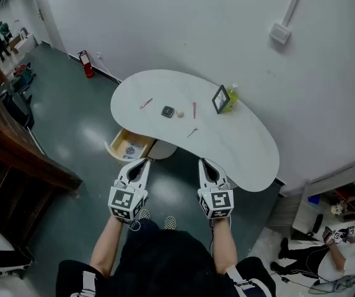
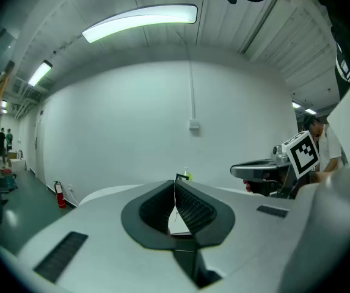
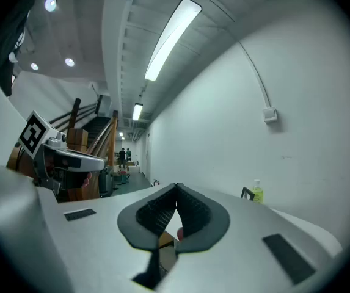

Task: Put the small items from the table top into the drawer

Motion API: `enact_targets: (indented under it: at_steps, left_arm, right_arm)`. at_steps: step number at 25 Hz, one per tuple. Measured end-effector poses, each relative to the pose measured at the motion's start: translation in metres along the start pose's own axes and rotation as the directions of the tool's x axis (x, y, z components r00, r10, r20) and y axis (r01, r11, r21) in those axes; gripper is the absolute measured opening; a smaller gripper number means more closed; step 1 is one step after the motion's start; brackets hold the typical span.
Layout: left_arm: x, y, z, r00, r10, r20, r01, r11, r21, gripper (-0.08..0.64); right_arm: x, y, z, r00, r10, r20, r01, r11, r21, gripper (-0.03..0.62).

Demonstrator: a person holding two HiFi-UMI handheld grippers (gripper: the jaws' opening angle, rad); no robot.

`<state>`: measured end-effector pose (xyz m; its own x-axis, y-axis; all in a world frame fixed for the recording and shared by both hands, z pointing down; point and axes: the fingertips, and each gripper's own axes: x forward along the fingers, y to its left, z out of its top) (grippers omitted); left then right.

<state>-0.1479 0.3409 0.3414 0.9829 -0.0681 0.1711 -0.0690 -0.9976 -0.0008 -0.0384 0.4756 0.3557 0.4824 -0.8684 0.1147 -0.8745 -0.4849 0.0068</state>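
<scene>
A white kidney-shaped table [image 1: 245, 150] carries small items: a pink pen [image 1: 146, 103], a dark square piece [image 1: 168, 111], a small cream ball [image 1: 179, 113], a red pen [image 1: 194, 109] and a thin screw-like piece [image 1: 192, 132]. Under the table's near left edge a wooden drawer [image 1: 129, 146] stands pulled out, with a small thing inside. My left gripper [image 1: 144, 162] [image 2: 175, 188] hangs just short of the drawer, jaws shut and empty. My right gripper [image 1: 204, 163] [image 3: 176, 191] is level with it near the table's front edge, also shut and empty.
A black framed stand [image 1: 220, 98] and a green bottle [image 1: 232, 96] sit at the table's back edge. A red fire extinguisher [image 1: 87, 64] leans by the wall. Wooden stairs [image 1: 16, 166] rise at left. A shelf [image 1: 335, 203] and a person sitting on the floor [image 1: 326, 255] are at lower right.
</scene>
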Motion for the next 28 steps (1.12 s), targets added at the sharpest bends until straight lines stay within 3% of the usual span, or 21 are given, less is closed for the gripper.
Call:
enact_targets:
  at_steps: [9,17,28]
  left_arm:
    - [-0.001,-0.004,0.003,1.000,0.004,0.008,-0.004,1.000,0.002,0.020]
    - [0.000,0.003,0.000,1.000,0.031,-0.001,-0.031,1.000,-0.004,0.020]
    - [0.016,0.073,-0.009,0.995,0.094,-0.029,-0.095,0.995,-0.024,0.020]
  right_arm:
    - [-0.003,0.001,0.001,1.000,0.018,0.011,-0.018,0.999,0.032,0.031]
    - [0.008,0.002,-0.009,0.999,0.032,-0.023,-0.032,0.999,0.008,0.032]
    - [0.089,0.036,-0.012,0.991,0.126,-0.050,-0.126,0.992,0.003,0.032]
